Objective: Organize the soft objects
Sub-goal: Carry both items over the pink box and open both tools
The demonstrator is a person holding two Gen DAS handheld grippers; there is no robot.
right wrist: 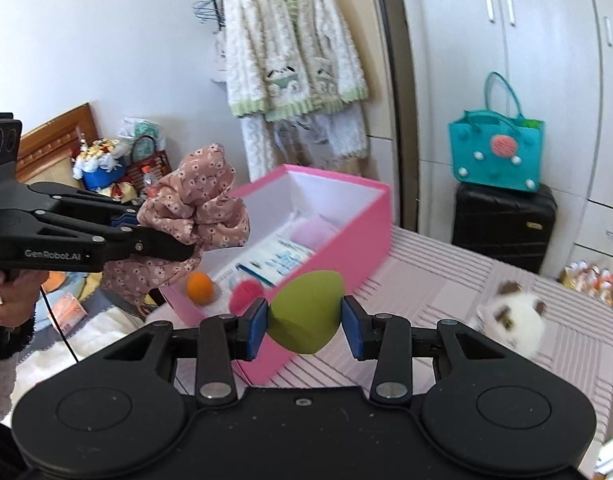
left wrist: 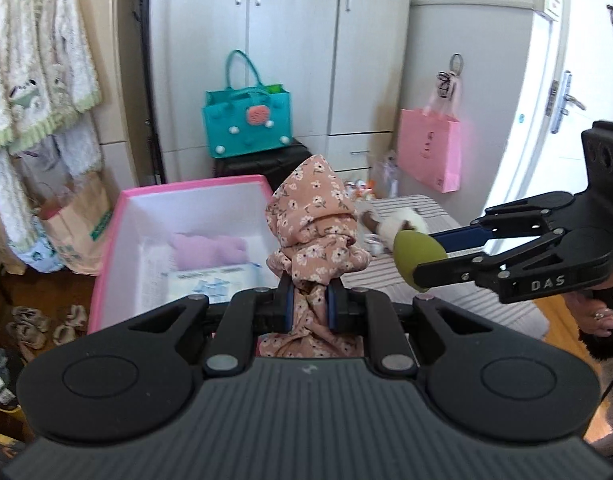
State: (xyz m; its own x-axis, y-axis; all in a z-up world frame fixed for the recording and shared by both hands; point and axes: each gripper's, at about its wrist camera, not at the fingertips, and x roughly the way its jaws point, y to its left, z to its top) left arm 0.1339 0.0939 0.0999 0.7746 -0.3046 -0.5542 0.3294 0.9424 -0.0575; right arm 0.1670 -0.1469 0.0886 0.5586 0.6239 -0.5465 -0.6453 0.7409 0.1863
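Both of your grippers are loaded and off the bed. Your left gripper point(left wrist: 309, 307) is clenched on the floral cloth point(left wrist: 315, 224), which bunches upward from the fingers. Your right gripper point(right wrist: 305, 322) squeezes the green sponge point(right wrist: 306, 312) across its wide middle, tip pointing down. The pink box point(right wrist: 346, 236) lies ahead and slightly left of both, its long axis running away from you, open side up. In the left wrist view the cloth hangs just right of the box's near rim, so your left looks nearer the drop.
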